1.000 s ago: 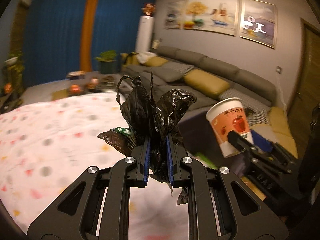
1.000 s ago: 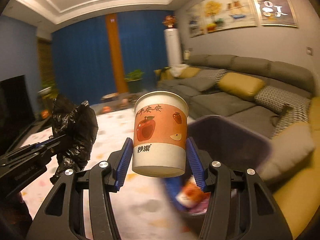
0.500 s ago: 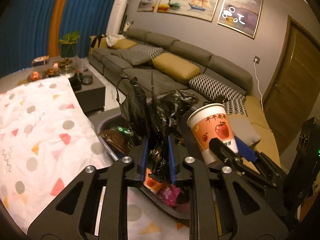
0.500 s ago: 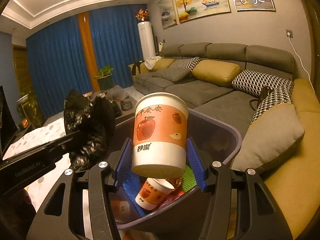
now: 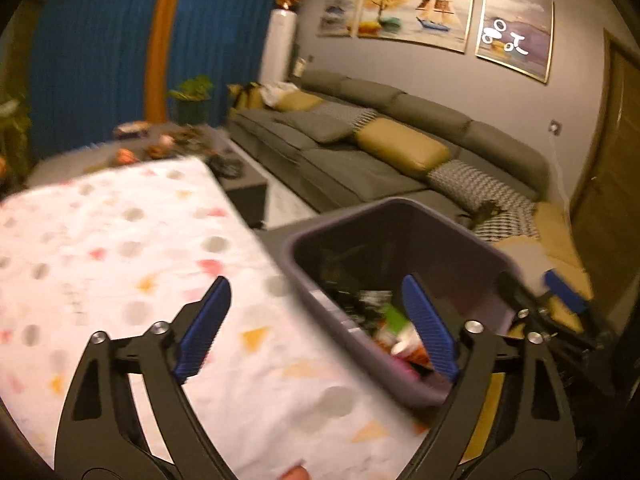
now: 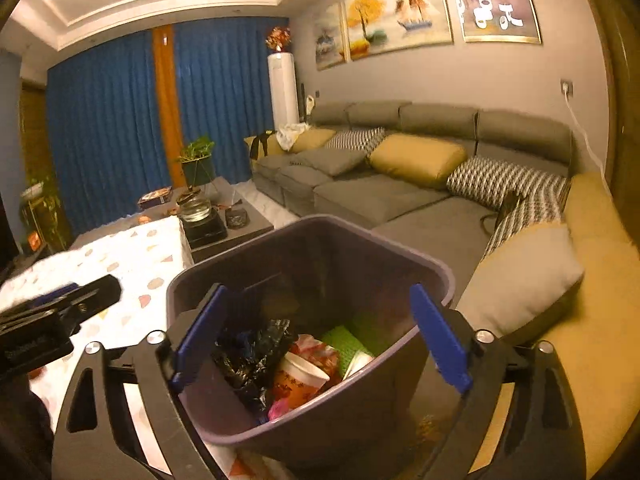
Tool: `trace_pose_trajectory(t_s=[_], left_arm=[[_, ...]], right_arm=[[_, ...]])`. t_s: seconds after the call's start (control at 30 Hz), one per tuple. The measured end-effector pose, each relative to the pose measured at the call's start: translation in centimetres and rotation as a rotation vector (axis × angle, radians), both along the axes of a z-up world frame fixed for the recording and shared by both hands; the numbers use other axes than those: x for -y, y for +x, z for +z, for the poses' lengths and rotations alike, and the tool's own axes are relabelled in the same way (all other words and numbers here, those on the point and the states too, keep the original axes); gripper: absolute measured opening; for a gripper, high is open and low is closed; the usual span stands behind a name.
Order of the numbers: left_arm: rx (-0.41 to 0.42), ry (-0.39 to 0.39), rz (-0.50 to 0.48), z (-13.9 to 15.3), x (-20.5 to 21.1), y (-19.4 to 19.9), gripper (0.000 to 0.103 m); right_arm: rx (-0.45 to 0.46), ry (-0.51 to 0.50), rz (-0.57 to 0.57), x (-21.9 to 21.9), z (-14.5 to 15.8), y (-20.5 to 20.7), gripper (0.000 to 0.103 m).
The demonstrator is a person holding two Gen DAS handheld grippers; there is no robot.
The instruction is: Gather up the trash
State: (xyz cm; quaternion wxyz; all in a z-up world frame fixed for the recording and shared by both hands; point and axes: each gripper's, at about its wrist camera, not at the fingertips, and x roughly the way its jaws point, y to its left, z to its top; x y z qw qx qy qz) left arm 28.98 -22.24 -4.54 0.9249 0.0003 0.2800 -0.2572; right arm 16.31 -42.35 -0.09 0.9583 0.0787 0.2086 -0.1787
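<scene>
Both sets of fingers had just opened wide and held nothing. Between and just beyond the right gripper (image 6: 320, 336) fingers, the black bag (image 6: 252, 356) and paper cup (image 6: 300, 380) lay inside the bin (image 6: 400, 264). The left gripper (image 5: 316, 320) spanned the bin's edge and the desk (image 5: 120, 240).

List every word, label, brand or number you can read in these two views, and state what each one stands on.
None can be read outright.
Paper cup in the bin: red characters, too blurred to read.
Left gripper, whose jaws have just been opening with nothing between them: pale lettering on its side, too blurred to read.
Right-hand painting: white marks, perhaps characters, unreadable.
</scene>
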Motion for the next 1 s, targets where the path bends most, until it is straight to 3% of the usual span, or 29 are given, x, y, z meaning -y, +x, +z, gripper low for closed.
trace_pose_trajectory(t_s=[0.1, 0.33, 0.67, 1.0], left_arm=[[0.063, 0.052, 0.078, 0.9, -2.5, -2.2, 0.096], [0.168, 0.098, 0.227, 2.7, -8.1, -7.6, 0.097], [0.139, 0.095, 0.368, 2.8, -16.8, -13.7, 0.097], [0.125, 0.055, 0.393, 3.0, -21.0, -17.6, 0.097]], right_arm=[[0.009, -0.046, 0.014, -2.2, 0.8, -0.9, 0.098], [0.018, -0.093, 0.072, -7.2, 1.6, -3.6, 0.098], [0.019, -0.087, 0.137, -12.9, 2.8, -7.9, 0.098], [0.034, -0.087, 0.169, -16.1, 3.7, -12.1, 0.098]])
